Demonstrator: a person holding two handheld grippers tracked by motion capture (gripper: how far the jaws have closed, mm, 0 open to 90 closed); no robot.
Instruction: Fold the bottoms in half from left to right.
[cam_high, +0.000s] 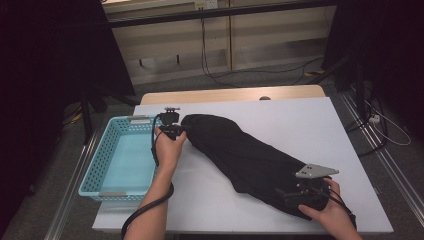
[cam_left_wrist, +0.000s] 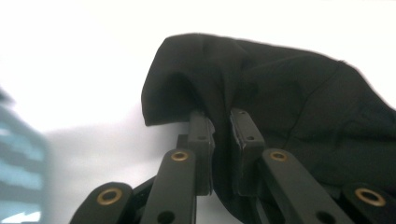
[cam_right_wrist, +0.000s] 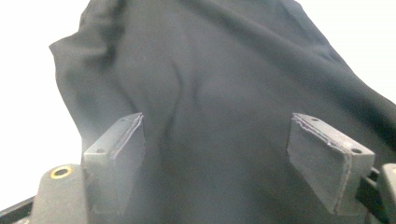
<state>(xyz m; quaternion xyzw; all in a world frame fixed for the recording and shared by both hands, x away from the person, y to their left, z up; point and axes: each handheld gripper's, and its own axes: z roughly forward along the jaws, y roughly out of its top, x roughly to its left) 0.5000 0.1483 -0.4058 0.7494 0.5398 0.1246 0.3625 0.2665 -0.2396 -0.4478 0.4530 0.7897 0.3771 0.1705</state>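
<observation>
A long black cloth (cam_high: 240, 155) lies slantwise across the white table (cam_high: 300, 120), from back left to front right. My left gripper (cam_high: 176, 131) is at the cloth's far left end. In the left gripper view the left gripper (cam_left_wrist: 223, 119) is shut on a raised fold of the cloth (cam_left_wrist: 303, 102), which hangs over and beside the jaws. My right gripper (cam_high: 300, 192) rests at the cloth's near right end. In the right gripper view the right gripper (cam_right_wrist: 219, 135) stands open, wide apart, with the cloth (cam_right_wrist: 210, 70) spread under and between its jaws.
A light blue plastic basket (cam_high: 107, 145) stands at the table's left edge, close to my left hand. A wooden surface (cam_high: 225, 94) adjoins the back of the table. Cables run over the floor behind and to the right.
</observation>
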